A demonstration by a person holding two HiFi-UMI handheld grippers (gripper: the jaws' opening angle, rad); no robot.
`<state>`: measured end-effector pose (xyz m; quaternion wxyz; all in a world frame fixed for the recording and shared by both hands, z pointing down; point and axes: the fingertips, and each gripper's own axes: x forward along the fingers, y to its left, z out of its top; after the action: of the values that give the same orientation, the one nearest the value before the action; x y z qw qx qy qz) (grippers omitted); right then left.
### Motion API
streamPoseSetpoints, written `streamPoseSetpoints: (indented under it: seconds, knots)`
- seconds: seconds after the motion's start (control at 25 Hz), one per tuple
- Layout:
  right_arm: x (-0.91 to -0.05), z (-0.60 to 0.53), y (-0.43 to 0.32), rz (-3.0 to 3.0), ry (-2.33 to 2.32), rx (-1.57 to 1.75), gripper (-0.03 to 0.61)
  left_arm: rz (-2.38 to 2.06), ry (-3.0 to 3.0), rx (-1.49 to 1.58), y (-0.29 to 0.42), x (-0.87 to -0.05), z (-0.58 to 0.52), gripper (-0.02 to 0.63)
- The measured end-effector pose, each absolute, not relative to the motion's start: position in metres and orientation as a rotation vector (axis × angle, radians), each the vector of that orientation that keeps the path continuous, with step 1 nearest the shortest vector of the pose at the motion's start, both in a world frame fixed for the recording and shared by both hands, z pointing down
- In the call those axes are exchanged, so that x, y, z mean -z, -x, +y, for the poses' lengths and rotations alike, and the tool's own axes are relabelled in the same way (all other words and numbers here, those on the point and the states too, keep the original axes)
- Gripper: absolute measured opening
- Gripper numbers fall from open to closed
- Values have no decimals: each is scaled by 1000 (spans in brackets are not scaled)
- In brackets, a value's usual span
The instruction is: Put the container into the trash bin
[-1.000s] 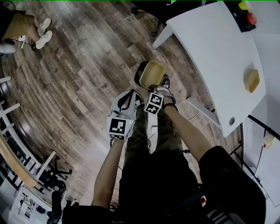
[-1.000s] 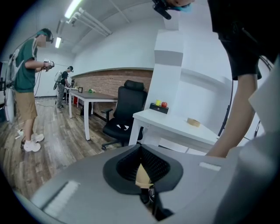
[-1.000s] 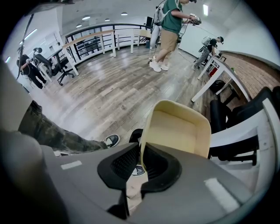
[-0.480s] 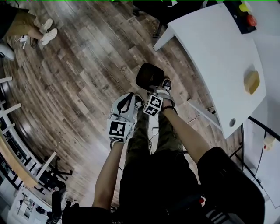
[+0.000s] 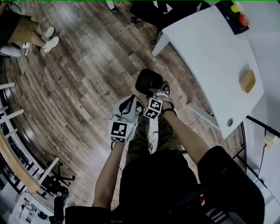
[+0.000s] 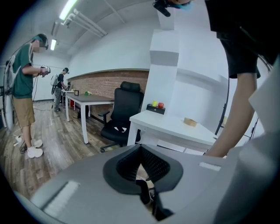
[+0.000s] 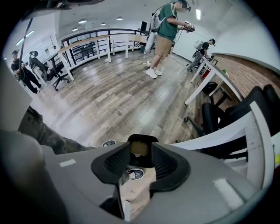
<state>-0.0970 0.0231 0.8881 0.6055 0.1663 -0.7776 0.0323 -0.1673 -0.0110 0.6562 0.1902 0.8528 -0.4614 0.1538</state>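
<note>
A black trash bin (image 5: 148, 82) stands on the wooden floor just beyond my feet. In the right gripper view the yellow container (image 7: 140, 148) lies inside the bin (image 7: 139, 139), seen from straight above through the gap between the jaws. My right gripper (image 5: 156, 92) (image 7: 140, 153) hovers over the bin pointing steeply down, open, with nothing between its pads. From the head view the bin's inside looks dark and the container is hidden. My left gripper (image 5: 127, 103) (image 6: 140, 151) hangs beside the right one, left of the bin, its tips meeting and empty.
A white table (image 5: 210, 52) stands close to the right of the bin, with a yellow block (image 5: 247, 81) and a button box (image 5: 238, 13) on it. A black office chair (image 5: 153, 8) is behind the bin. Another person (image 5: 26, 30) stands at far left.
One second ago the right gripper held the yellow container over the bin. It let go; the container dropped into the bin and the jaws now stand wide. The left gripper stayed put.
</note>
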Motion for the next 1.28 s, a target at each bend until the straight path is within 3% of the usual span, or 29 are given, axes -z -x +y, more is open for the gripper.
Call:
streamPoseSetpoints:
  seconds: [0.6, 1.28]
  knots:
    - [-781, 18, 85, -1911, -438, 38, 161, -1265, -2456, -423, 135, -611, -26, -3]
    - [-653, -44, -9, -1950, -779, 9, 149, -1051, -2657, -365, 18, -542, -78, -2]
